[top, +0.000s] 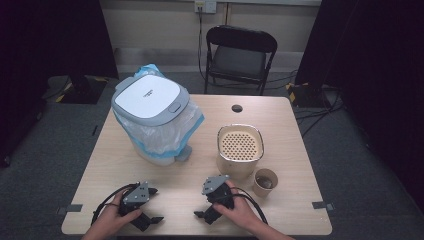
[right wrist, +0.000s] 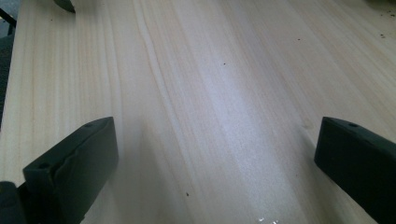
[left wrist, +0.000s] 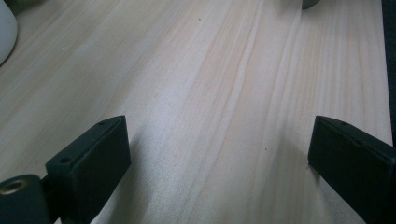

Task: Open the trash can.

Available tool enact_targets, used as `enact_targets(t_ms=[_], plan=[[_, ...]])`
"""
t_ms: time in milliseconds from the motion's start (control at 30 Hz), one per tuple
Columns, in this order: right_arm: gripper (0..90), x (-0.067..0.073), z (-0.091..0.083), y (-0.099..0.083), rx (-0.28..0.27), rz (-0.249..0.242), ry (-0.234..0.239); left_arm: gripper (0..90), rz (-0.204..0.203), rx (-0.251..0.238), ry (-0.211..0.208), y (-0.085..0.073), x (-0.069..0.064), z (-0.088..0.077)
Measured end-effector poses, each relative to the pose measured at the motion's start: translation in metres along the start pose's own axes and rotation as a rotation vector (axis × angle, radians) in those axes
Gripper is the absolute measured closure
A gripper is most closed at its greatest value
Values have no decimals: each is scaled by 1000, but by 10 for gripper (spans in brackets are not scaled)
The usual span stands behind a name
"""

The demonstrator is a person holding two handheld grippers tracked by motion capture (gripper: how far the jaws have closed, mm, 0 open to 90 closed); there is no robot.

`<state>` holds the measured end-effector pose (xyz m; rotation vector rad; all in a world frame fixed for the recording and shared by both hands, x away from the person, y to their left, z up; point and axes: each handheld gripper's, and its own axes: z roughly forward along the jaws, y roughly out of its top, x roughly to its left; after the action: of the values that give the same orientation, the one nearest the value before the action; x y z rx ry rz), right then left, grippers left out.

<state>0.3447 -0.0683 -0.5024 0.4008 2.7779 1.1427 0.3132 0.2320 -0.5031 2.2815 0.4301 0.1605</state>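
Observation:
My left gripper rests on the wooden table near its front edge, held by a hand, and it points right. Its jaws stand wide apart over bare wood in the left gripper view. My right gripper lies a little to its right, also in a hand, and faces left toward it. Its jaws are open too, with nothing between them. A white bin with a grey lid and a clear liner bag stands at the back left of the table.
A beige container with a perforated top sits right of centre. A small paper cup with something brown inside stands by its front right corner. A black folding chair is behind the table. The bin's white base edges the left gripper view.

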Motion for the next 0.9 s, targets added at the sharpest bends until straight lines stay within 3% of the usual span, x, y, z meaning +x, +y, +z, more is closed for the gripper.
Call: enact_targets(t_ms=[167, 300, 367, 600, 900], plan=[[8, -1, -2, 2, 29, -23, 24, 44, 2, 3, -5, 0, 0, 0], [191, -2, -7, 7, 45, -47, 51, 44, 2, 6, -4, 0, 0, 0], [147, -3, -11, 11, 46, -40, 83, 44, 0, 4, -6, 0, 0, 0], [183, -5, -31, 33, 81, -37, 114, 42, 3, 4, -9, 0, 0, 0], [191, -18, -60, 64, 44, -26, 126, 42, 3, 5, -3, 0, 0, 0]])
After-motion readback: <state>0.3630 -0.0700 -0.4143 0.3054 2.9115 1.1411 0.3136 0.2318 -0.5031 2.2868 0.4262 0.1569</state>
